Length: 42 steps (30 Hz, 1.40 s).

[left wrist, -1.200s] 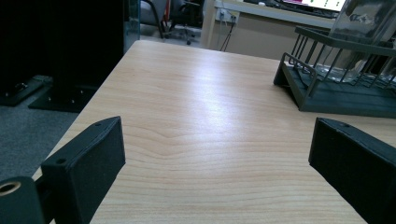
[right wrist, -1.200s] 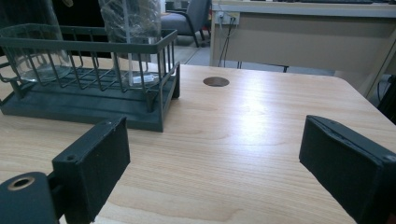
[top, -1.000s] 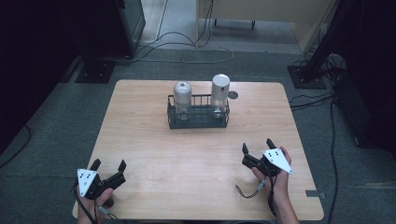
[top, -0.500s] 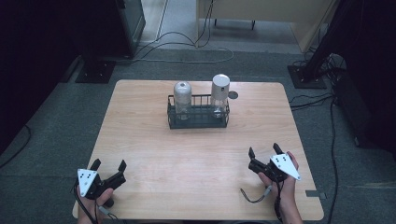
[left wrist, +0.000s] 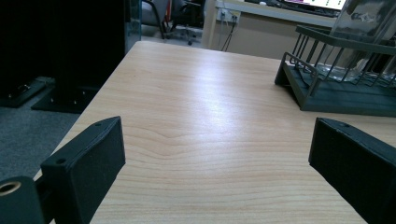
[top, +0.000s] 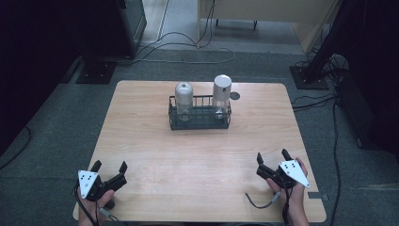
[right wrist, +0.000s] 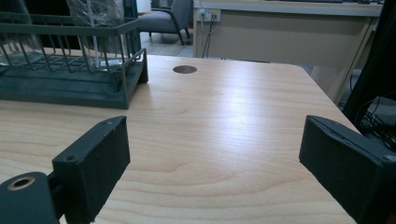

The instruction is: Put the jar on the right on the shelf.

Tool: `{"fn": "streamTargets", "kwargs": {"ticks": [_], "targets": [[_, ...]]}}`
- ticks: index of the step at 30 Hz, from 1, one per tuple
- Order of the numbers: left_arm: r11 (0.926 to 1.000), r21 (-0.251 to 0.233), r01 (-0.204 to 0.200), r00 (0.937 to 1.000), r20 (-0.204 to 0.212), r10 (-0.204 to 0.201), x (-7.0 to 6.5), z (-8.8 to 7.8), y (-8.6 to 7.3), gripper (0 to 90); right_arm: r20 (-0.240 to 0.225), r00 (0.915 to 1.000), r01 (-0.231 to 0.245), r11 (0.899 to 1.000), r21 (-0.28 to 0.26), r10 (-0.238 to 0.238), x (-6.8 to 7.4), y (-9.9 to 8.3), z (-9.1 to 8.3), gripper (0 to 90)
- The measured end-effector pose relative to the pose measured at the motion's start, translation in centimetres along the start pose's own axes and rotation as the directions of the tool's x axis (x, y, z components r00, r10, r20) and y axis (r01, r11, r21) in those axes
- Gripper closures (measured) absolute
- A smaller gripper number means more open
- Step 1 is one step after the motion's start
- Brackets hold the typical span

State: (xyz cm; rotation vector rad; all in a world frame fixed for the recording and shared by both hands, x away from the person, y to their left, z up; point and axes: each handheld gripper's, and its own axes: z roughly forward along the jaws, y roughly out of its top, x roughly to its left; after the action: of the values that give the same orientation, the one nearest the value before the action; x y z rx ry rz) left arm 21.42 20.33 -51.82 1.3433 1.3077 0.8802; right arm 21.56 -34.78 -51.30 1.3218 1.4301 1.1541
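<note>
- Both grippers near table's (top: 197,155) front edge: left gripper (top: 110,165) at left corner, right gripper (top: 273,156) at right, jaws spread, nothing between.
- Wire rack (top: 200,113) well beyond, near far edge.
- Two upright bottles in rack, apparently clear plastic: left bottle (top: 183,95), right bottle (top: 221,92).

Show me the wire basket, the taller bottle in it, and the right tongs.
wire basket (top: 200,123), high view, front wall
taller bottle (top: 221,84), high view, white cap
right tongs (top: 272,161), high view, midway between open tips
</note>
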Motion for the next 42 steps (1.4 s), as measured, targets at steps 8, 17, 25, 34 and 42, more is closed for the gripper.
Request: {"fn": "streamTargets", "kwargs": {"ticks": [8,17,25,34,42], "targets": [[1.0,-0.001,-0.003,1.0,-0.002,0.003,0.0,0.0,0.0,3.9,0.012,0.9999,-0.006,1.0,0.002,0.006,-0.8,-0.4,-0.8,8.1],[1.0,-0.001,-0.006,1.0,-0.003,0.006,-0.1,0.0,0.0,3.9,0.026,0.9996,-0.011,1.0,0.005,0.011,-1.8,-0.9,-1.8,8.1],[1.0,-0.001,-0.007,1.0,-0.005,0.007,-0.1,0.0,0.0,3.9,0.046,0.9989,-0.011,1.0,0.01,0.01,-2.9,-1.3,-2.6,8.2],[1.0,-0.001,-0.006,1.0,-0.005,0.006,-0.1,0.0,0.0,3.9,0.061,0.9981,-0.013,1.0,0.016,0.012,-3.6,-1.6,-3.3,8.1],[1.0,-0.001,-0.005,1.0,-0.005,0.005,-0.1,0.0,0.0,3.9,0.075,0.9972,-0.007,1.0,0.022,0.005,-4.5,-1.9,-3.8,8.2]]}}
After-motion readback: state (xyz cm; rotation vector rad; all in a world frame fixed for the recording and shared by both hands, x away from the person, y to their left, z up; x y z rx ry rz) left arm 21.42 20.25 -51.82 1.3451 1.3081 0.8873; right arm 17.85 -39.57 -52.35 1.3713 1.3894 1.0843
